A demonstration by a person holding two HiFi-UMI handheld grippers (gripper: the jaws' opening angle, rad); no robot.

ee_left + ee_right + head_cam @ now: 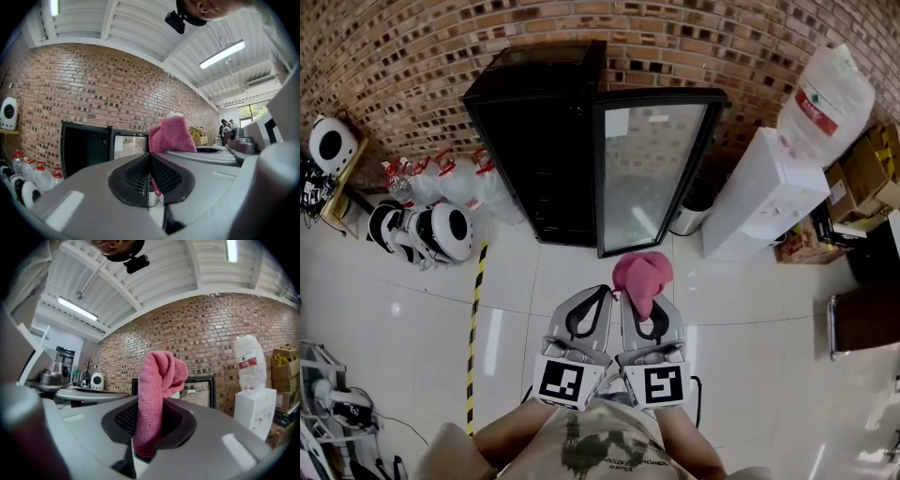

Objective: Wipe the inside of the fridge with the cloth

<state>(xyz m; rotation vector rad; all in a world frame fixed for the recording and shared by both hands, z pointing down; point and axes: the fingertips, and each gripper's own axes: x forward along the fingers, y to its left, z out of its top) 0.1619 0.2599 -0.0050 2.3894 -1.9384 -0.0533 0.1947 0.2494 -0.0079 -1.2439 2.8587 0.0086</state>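
Observation:
A black fridge (534,141) stands against the brick wall, and its glass door (652,173) is swung open toward me. Both grippers are held side by side low in front of it, a few floor tiles short of the door. My right gripper (644,302) is shut on a pink cloth (642,274), which bulges up past the fingertips. In the right gripper view the cloth (157,394) runs down between the jaws, and the fridge (202,389) shows behind it. My left gripper (596,295) is shut with nothing in it; in the left gripper view (150,159) the cloth (171,134) shows beside it.
A white water dispenser (764,192) with a bottle (825,98) stands right of the fridge, with a small bin (686,217) between them. Water jugs (459,178) and white round devices (441,230) sit on the left. Yellow-black tape (474,319) runs along the tiled floor. Cardboard boxes (862,169) are at the far right.

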